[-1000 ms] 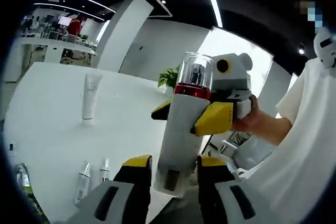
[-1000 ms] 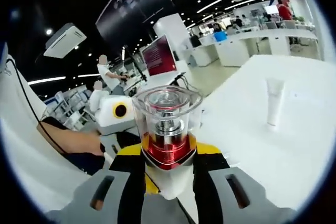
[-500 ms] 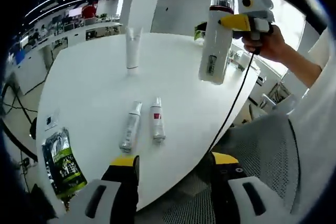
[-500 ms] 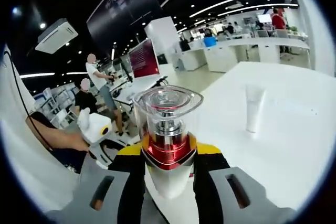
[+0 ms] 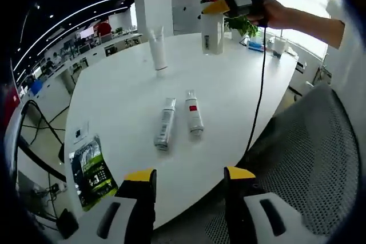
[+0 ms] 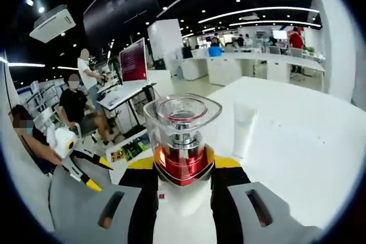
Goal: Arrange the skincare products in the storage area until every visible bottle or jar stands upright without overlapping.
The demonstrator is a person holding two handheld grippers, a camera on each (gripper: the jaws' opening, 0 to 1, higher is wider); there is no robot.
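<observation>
Left gripper view: left tongs [image 5: 186, 178] released, jaws apart above the near tabletop [image 5: 114, 101] edge. Two small bottles [image 5: 179, 119] lying flat side by side mid-tabletop; white tube [image 5: 157, 50] upright farther back; green packet [image 5: 91, 170] near the edge, print unreadable. Right tongs [image 6: 182, 170] clenched on the red-collared pump bottle [image 6: 182, 135], held upright over the far tabletop; base hidden behind the jaws.

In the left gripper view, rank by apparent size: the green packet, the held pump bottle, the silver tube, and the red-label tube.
1. Green packet, though it is nearest the camera.
2. Pump bottle, farthest off, so likely bigger than it looks.
3. Silver tube and red-label tube: too alike to rank.
</observation>
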